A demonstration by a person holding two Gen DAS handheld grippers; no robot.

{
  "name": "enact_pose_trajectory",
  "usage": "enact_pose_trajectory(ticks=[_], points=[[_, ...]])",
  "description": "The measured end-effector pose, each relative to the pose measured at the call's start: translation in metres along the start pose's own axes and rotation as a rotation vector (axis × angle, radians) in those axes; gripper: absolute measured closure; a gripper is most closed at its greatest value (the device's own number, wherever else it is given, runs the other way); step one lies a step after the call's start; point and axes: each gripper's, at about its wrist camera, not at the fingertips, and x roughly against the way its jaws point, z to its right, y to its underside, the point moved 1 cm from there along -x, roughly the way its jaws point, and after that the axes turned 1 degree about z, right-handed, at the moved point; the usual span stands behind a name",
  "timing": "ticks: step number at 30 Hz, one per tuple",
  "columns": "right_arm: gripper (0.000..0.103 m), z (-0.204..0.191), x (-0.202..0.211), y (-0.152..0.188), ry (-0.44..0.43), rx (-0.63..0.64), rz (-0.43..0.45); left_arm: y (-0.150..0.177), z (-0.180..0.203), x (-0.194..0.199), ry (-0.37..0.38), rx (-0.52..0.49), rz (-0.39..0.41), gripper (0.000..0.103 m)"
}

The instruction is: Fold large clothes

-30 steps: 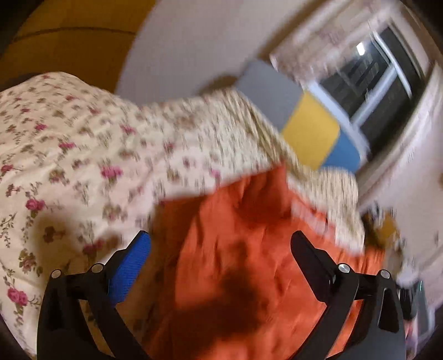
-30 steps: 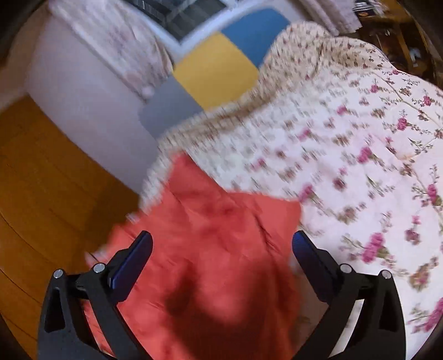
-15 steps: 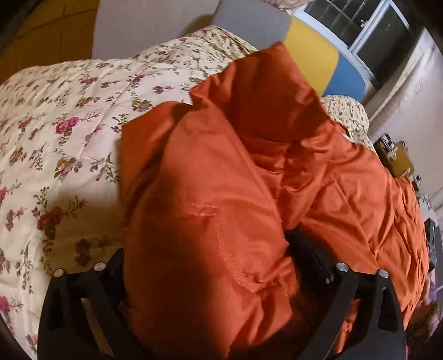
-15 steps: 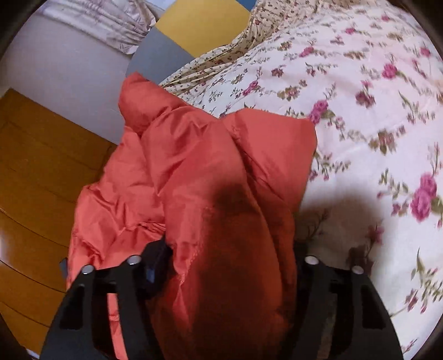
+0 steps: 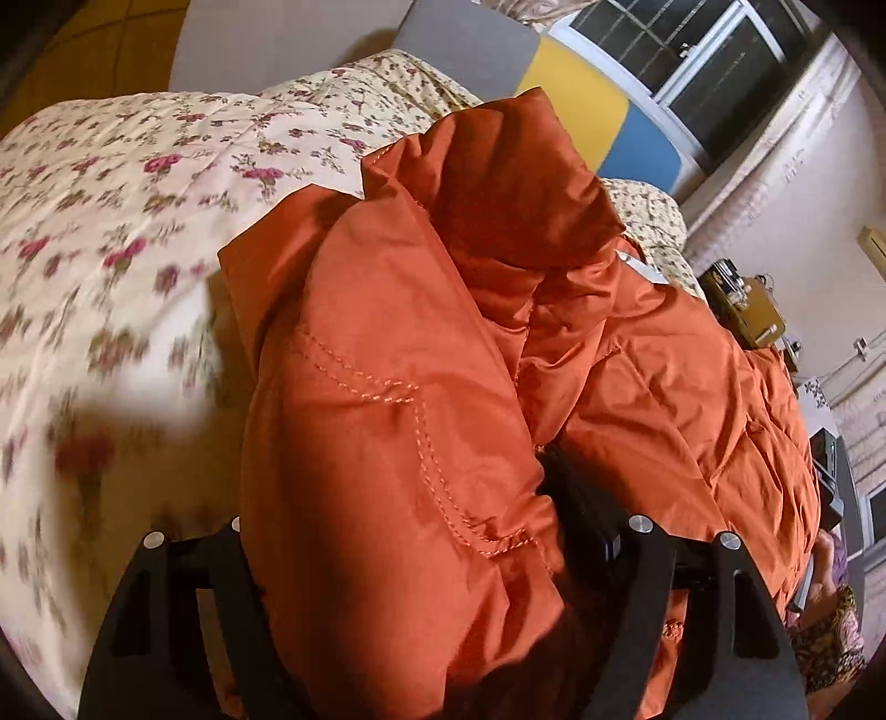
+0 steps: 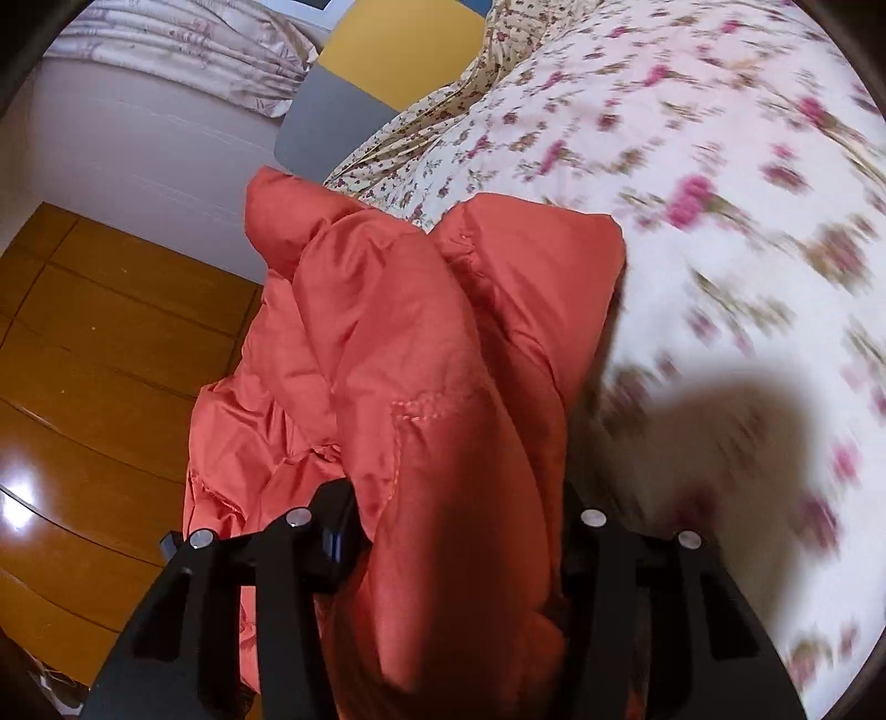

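Left gripper point(image 5: 404, 498): jaws have just been closing, now clamped on a thick padded fold of the orange jacket point(image 5: 470, 332). Right gripper point(image 6: 459, 515): jaws likewise just closing, gripping another fold. The jacket lies on the floral bedspread point(image 6: 692, 166), bunched at its near edge.

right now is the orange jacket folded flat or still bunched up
Bunched up: the orange jacket bulges in puffy folds between both claws on the floral bedspread, not flat.

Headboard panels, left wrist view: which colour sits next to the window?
The blue panel. It sits at the end by the window; the yellow panel is in the middle, the grey panel farthest away.
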Motion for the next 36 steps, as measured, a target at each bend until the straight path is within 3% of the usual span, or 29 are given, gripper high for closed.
enact_pose_trajectory(ticks=[4, 7, 9, 10, 16, 21, 26, 28, 29, 30, 31, 33, 36], points=[[0.049, 0.004, 0.024, 0.023, 0.027, 0.022, 0.035, 0.017, 0.007, 0.011, -0.017, -0.016, 0.019, 0.025], [0.038, -0.001, 0.035, 0.035, 0.068, 0.064, 0.075, 0.022, 0.010, 0.016, -0.073, -0.012, 0.025, 0.017], [0.015, -0.006, 0.045, 0.042, 0.109, 0.101, 0.112, 0.024, 0.008, 0.026, -0.088, -0.001, 0.038, 0.014], [0.010, -0.009, 0.052, 0.045, 0.143, 0.119, 0.138, 0.024, 0.007, 0.034, -0.100, 0.011, 0.057, 0.011], [0.009, -0.037, 0.078, 0.032, 0.243, 0.264, 0.220, 0.012, -0.004, 0.076, -0.205, -0.001, 0.177, 0.005], [0.009, -0.072, 0.057, 0.001, 0.320, 0.374, 0.219, -0.035, 0.010, 0.055, -0.199, -0.092, 0.164, 0.005], [0.009, -0.092, 0.005, -0.027, 0.343, 0.439, 0.128, -0.064, 0.019, 0.026, -0.186, -0.140, 0.101, 0.005], [0.015, -0.094, -0.009, -0.026, 0.358, 0.472, 0.102, -0.069, 0.017, 0.017, -0.152, -0.142, 0.080, 0.005], [0.030, -0.094, -0.014, -0.024, 0.351, 0.481, 0.087, -0.069, 0.017, 0.013, -0.133, -0.135, 0.071, 0.009], [0.043, -0.092, -0.017, -0.023, 0.341, 0.484, 0.075, -0.068, 0.018, 0.010, -0.120, -0.132, 0.067, 0.029], [0.049, -0.089, -0.020, -0.022, 0.338, 0.485, 0.067, -0.066, 0.018, 0.005, -0.103, -0.138, 0.058, 0.035], [0.073, -0.089, -0.020, -0.017, 0.339, 0.500, 0.076, -0.059, 0.019, 0.005, -0.116, -0.141, 0.073, 0.054], [0.085, -0.096, -0.008, -0.010, 0.329, 0.517, 0.108, -0.052, 0.022, 0.023, -0.075, -0.108, 0.142, 0.074]])
